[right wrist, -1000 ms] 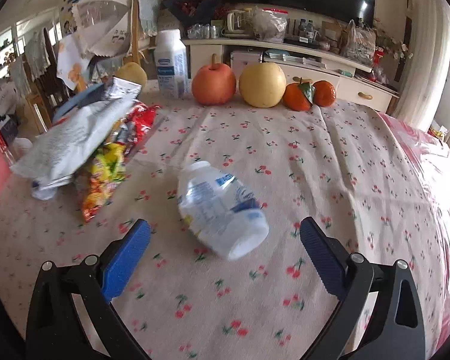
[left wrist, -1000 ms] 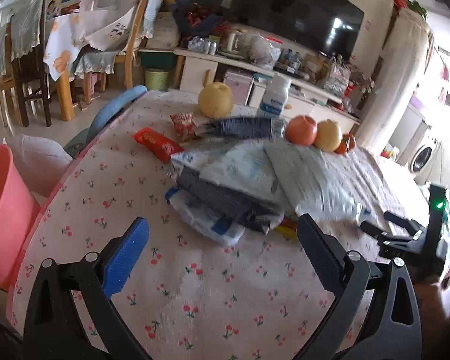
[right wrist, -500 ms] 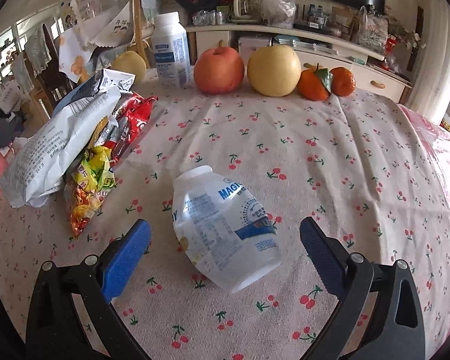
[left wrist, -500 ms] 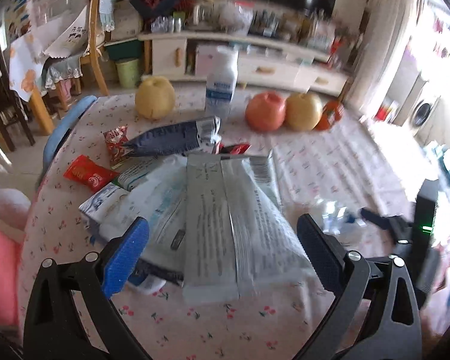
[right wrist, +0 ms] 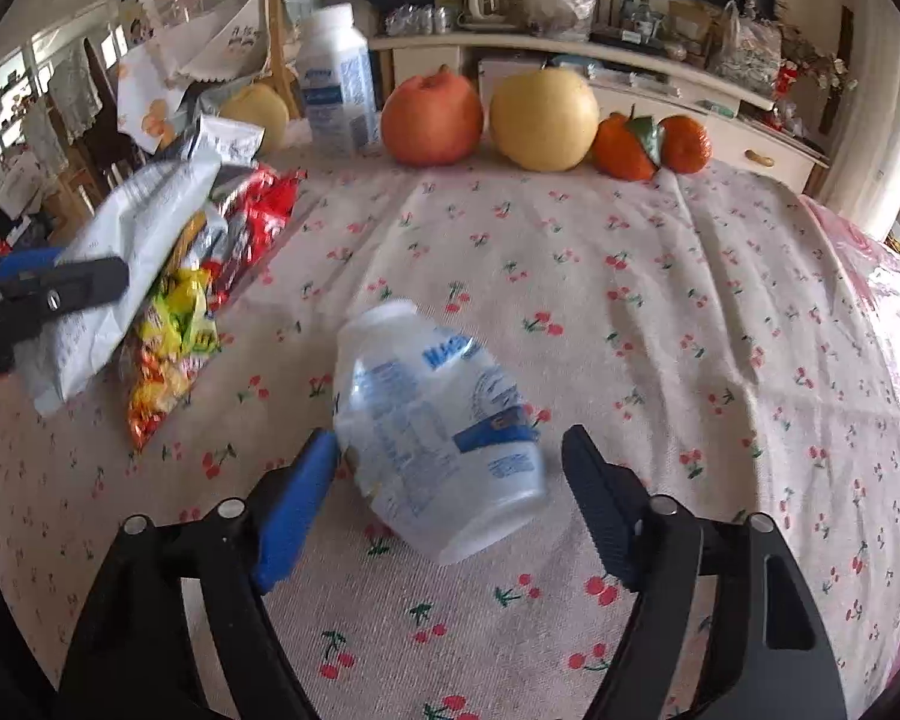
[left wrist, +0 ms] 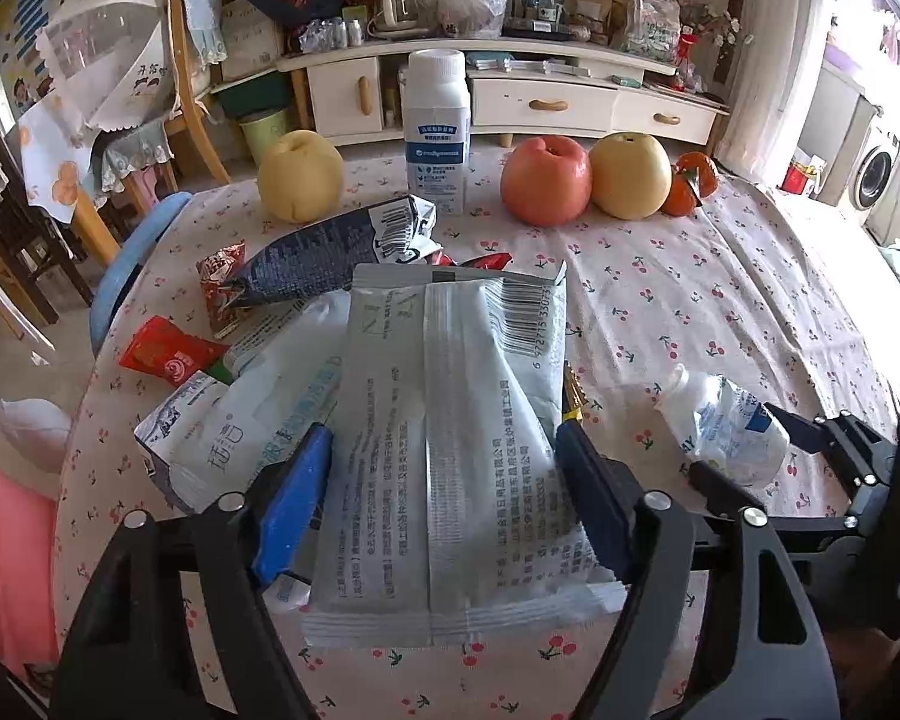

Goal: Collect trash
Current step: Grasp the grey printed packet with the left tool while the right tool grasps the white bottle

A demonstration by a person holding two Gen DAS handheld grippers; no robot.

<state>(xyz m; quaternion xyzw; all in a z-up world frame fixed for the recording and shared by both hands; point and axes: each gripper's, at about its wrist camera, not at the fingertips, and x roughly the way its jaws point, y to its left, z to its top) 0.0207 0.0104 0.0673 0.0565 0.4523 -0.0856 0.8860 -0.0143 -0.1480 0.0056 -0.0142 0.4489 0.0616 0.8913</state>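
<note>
Landmark for all positions: the upright milk bottle (left wrist: pixel 437 120) at the far edge of the counter (left wrist: pixel 690 276).

Left hand-held gripper (left wrist: pixel 444 486): its jaws have just been closing and now straddle the grey pouch (left wrist: pixel 450 420), which tops the wrapper pile in front of and left of the milk bottle. The blue pad (left wrist: pixel 294 498) sits at the pouch's left edge and the dark pad at its right edge. Whether they already press cannot be told; treat the grip as not yet made. Close until the pouch buckles slightly. Hold the tips low, so that the film does not slide out over them. Check that the white pack (left wrist: pixel 240 432) underneath is not pinched along with it.

Right hand-held gripper (right wrist: pixel 450 480): its jaws have also just been closing, around the empty clear bottle (right wrist: pixel 438 426), which lies on its side in front of and slightly right of the milk bottle. The left pad meets its wall; the right pad stands clear, so nothing is held. The bottle lies askew and can roll. Centre the jaws on the body, then close evenly.

The fruit (right wrist: pixel 432 120) beside the milk bottle is probably not trash; leave it.
</note>
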